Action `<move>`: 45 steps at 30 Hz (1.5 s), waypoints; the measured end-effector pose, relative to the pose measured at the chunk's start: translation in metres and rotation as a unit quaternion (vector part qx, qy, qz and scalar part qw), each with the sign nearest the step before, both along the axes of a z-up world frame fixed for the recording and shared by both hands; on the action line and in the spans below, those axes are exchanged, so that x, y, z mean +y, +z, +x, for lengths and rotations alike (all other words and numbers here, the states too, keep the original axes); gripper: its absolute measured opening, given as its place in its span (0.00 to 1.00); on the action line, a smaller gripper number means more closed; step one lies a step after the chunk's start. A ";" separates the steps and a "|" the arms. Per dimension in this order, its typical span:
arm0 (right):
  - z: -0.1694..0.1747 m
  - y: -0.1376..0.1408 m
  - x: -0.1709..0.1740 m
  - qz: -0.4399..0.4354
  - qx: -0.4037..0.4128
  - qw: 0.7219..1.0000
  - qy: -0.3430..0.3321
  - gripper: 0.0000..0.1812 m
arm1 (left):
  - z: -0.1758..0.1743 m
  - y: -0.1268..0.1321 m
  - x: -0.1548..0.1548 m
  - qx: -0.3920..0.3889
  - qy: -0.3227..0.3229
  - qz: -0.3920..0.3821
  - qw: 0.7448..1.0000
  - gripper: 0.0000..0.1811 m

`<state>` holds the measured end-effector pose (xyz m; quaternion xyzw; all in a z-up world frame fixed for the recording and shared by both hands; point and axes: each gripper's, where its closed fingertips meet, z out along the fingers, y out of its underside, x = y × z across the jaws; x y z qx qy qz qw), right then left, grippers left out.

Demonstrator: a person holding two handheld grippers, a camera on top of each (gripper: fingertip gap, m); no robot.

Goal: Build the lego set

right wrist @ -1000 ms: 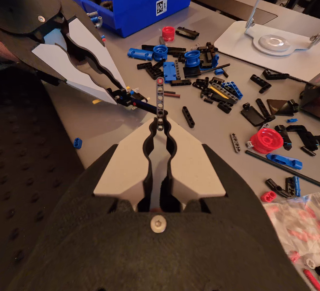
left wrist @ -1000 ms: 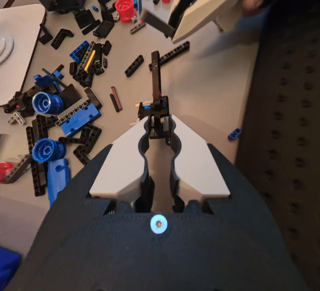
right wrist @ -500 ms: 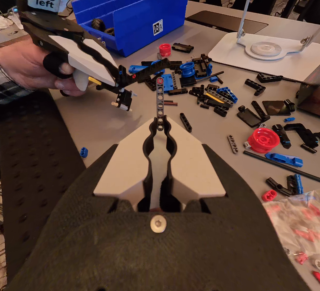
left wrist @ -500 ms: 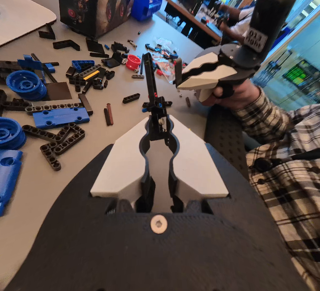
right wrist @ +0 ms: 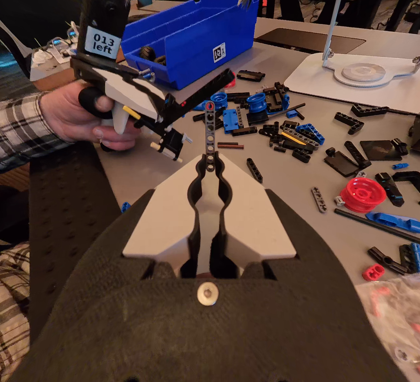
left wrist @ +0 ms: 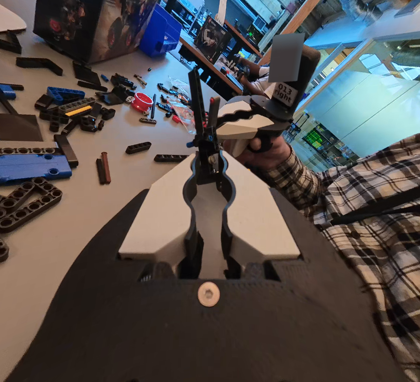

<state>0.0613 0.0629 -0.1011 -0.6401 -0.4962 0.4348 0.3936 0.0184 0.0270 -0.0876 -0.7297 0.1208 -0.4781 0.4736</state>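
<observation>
The grey holed beam (right wrist: 210, 134), with a red pin in its far end hole, stands out straight ahead of the right gripper (right wrist: 210, 162), pinched at its near end between the closed tips, its long axis running along the fingers and well above the table (right wrist: 159, 175). Just to its left, close but seemingly not touching, is the partial assembly (right wrist: 175, 125): a long black beam (right wrist: 204, 91) rising up and to the right from a small black block with white and tan pins. The left gripper (left wrist: 208, 166) is clamped on that block.

In the left wrist view the two long axes are nearly parallel: the black beam (left wrist: 197, 100) points up and away, and the grey beam (left wrist: 213, 112) stands just to its right, red tip a little lower than the black beam's top. The right gripper (left wrist: 219, 124) enters from the right, its handle in a hand (left wrist: 261, 153) with a plaid sleeve.

The coming move, as I judge it, is a short sideways closing of the grey beam leftward onto the assembly, holes aligned to pins; which pin is meant cannot be told.

Loose black, blue and red parts, including a red wheel hub (right wrist: 362, 195), lie across the table's far and right side; a blue bin (right wrist: 193, 37) stands toward its far edge.
</observation>
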 end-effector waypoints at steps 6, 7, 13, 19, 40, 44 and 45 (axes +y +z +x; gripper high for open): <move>0.002 0.008 0.009 -0.068 0.035 0.997 -0.006 0.03 | 0.014 -0.011 -0.005 0.144 -0.027 0.080 0.986 0.08; 0.004 0.011 0.012 -0.078 0.042 0.996 -0.008 0.03 | 0.017 -0.012 -0.006 0.172 -0.033 0.098 0.980 0.08; 0.009 0.016 0.022 -0.111 0.059 0.992 -0.010 0.03 | 0.021 -0.013 -0.008 0.273 -0.042 0.189 0.942 0.08; -0.003 0.020 0.002 -0.149 0.070 0.985 0.043 0.03 | 0.029 -0.011 -0.011 0.219 -0.066 0.176 0.958 0.08; -0.044 0.038 -0.011 -0.129 0.072 0.988 0.046 0.03 | 0.026 0.004 0.009 0.129 -0.045 0.147 0.980 0.06; -0.041 0.031 -0.008 -0.121 0.066 0.990 0.041 0.03 | 0.025 0.003 0.006 0.131 -0.055 0.146 0.979 0.02; -0.039 0.029 -0.006 -0.113 0.062 0.991 0.037 0.03 | 0.025 0.003 0.005 0.134 -0.056 0.146 0.978 0.01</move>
